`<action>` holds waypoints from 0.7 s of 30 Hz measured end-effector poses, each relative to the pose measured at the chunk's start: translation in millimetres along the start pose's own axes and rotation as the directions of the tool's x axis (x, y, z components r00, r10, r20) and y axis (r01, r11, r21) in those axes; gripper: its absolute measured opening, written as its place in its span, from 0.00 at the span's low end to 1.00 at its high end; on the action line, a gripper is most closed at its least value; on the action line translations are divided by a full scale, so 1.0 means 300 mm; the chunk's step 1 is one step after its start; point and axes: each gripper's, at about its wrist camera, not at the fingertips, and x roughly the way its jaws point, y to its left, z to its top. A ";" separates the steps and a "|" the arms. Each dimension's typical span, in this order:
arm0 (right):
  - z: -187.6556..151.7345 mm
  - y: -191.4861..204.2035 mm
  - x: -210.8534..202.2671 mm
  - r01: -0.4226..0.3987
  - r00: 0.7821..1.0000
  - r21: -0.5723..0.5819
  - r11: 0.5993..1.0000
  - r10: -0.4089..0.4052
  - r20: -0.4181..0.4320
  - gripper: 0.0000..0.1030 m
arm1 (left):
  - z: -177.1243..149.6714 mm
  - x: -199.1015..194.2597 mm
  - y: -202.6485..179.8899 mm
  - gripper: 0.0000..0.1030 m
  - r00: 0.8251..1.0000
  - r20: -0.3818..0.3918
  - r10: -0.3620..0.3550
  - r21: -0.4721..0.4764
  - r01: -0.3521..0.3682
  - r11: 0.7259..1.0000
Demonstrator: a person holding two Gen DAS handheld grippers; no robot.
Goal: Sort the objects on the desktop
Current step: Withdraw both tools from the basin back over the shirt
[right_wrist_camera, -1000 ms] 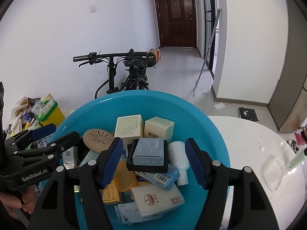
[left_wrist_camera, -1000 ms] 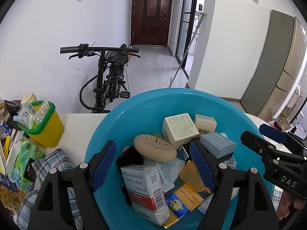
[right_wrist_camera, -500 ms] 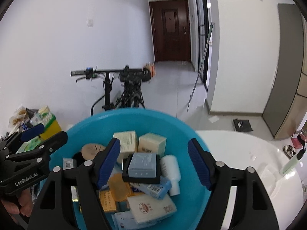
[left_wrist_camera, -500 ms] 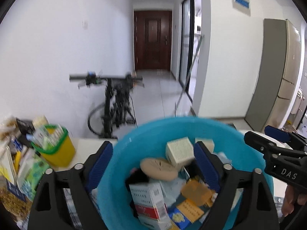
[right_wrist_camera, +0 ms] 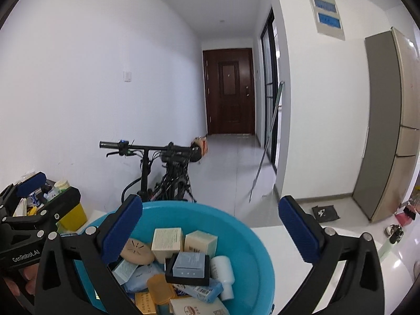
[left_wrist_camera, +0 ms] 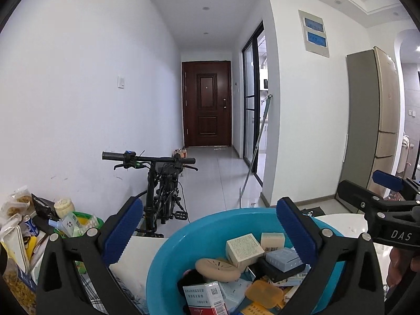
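A blue plastic basin [left_wrist_camera: 168,257] [right_wrist_camera: 252,239] sits on the white table, filled with several small boxes, a tan round disc [left_wrist_camera: 217,269] [right_wrist_camera: 137,250], a grey-blue box [right_wrist_camera: 190,264] in a black tray and a white bottle [right_wrist_camera: 222,275]. My left gripper [left_wrist_camera: 210,231] is open and empty, raised above and behind the basin's near side. My right gripper [right_wrist_camera: 210,232] is open and empty, also raised over the basin. Each gripper shows at the edge of the other's view.
A yellow bin with a green rim [right_wrist_camera: 72,216] [left_wrist_camera: 86,220] and snack packets [left_wrist_camera: 15,239] crowd the table's left side, with a checked cloth [left_wrist_camera: 92,291] beside the basin. A bicycle [left_wrist_camera: 160,191] stands beyond the table. A fridge [left_wrist_camera: 372,131] stands right.
Both grippers have lifted and tilted up away from the basin, so the basin sits lower in both views and more of the hallway shows. Both stay open and empty.
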 end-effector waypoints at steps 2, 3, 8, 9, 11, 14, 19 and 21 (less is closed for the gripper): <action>0.003 0.002 0.003 -0.004 1.000 0.003 1.000 0.004 0.004 1.00 | -0.001 -0.001 0.005 1.00 1.000 -0.005 -0.007 -0.015 0.007 1.000; 0.006 0.002 0.007 -0.004 1.000 0.005 1.000 0.004 0.004 1.00 | 0.000 0.000 0.007 1.00 1.000 -0.008 -0.005 -0.020 0.005 1.000; 0.006 -0.007 0.019 0.002 1.000 0.016 1.000 -0.001 -0.007 1.00 | 0.000 -0.003 0.010 1.00 1.000 -0.009 -0.004 -0.028 0.004 1.000; 0.004 -0.015 0.009 0.001 1.000 0.019 1.000 0.000 -0.007 1.00 | 0.003 -0.008 0.006 1.00 1.000 -0.003 -0.001 -0.025 0.001 1.000; 0.007 -0.020 -0.004 -0.009 1.000 0.018 1.000 0.009 -0.007 1.00 | 0.004 -0.021 0.000 1.00 1.000 0.013 -0.001 -0.013 0.001 1.000; 0.007 -0.030 -0.023 -0.012 1.000 0.018 1.000 0.012 -0.003 1.00 | -0.006 -0.050 -0.001 1.00 1.000 0.019 0.016 0.003 -0.016 1.000; 0.020 -0.051 -0.063 -0.025 1.000 0.055 0.998 0.026 -0.011 1.00 | 0.008 -0.105 0.018 1.00 1.000 0.000 -0.007 -0.022 0.007 1.000; 0.028 -0.055 -0.095 -0.040 0.999 0.070 0.997 0.041 -0.007 1.00 | 0.018 -0.140 0.021 1.00 1.000 -0.002 -0.011 -0.035 0.010 0.999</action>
